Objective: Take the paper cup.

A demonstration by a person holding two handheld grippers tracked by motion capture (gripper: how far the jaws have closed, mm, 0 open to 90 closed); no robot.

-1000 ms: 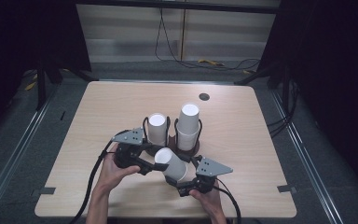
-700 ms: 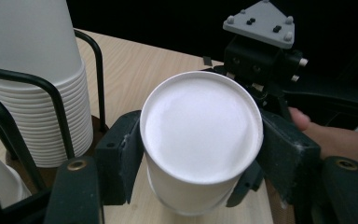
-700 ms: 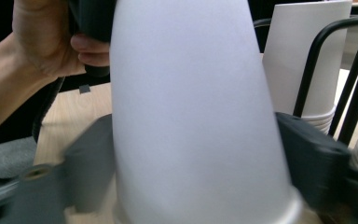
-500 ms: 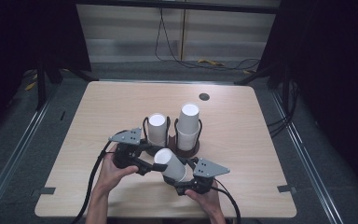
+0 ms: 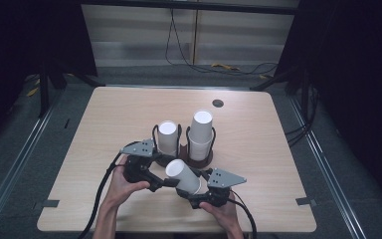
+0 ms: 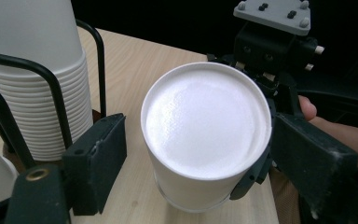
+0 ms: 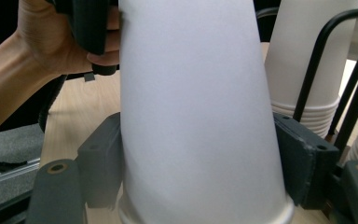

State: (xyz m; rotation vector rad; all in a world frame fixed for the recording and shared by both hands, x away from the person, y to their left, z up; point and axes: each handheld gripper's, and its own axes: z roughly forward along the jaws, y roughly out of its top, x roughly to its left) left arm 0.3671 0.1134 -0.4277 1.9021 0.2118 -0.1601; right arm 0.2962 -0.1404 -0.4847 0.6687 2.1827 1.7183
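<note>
A white paper cup (image 5: 184, 176) lies tilted in the air just above the bench (image 5: 104, 119), between the two grippers and in front of the wire cup holder (image 5: 199, 160). The right gripper (image 5: 205, 191) has just been closing and its jaws now clamp the cup near its rim. The left gripper (image 5: 155, 182) has just been opening; its jaws stand apart on either side of the cup's closed bottom, with a gap at one pad. Two stacks of cups (image 5: 200, 132) stand upright in the holder.
</note>
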